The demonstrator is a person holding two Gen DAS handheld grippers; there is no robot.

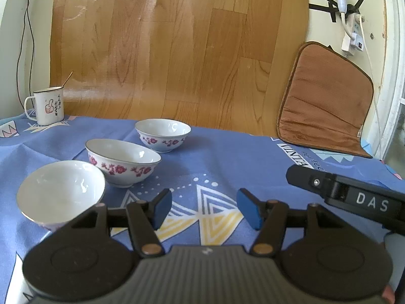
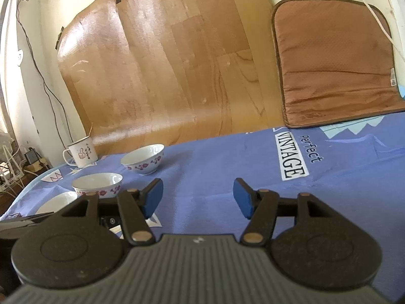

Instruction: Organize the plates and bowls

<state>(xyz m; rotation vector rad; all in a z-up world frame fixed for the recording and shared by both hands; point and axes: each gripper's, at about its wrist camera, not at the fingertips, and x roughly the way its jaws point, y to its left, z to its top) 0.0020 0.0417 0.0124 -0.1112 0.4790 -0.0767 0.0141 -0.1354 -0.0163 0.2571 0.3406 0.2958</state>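
Three floral bowls in a row on the blue tablecloth: near bowl, middle bowl, far bowl; enamel mug beyond. Left gripper spread, empty; right gripper spread, empty.

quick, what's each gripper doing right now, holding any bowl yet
Left gripper: open, holding nothing, over the blue cloth beside the nearest bowl.
Right gripper: open, holding nothing, over the cloth.
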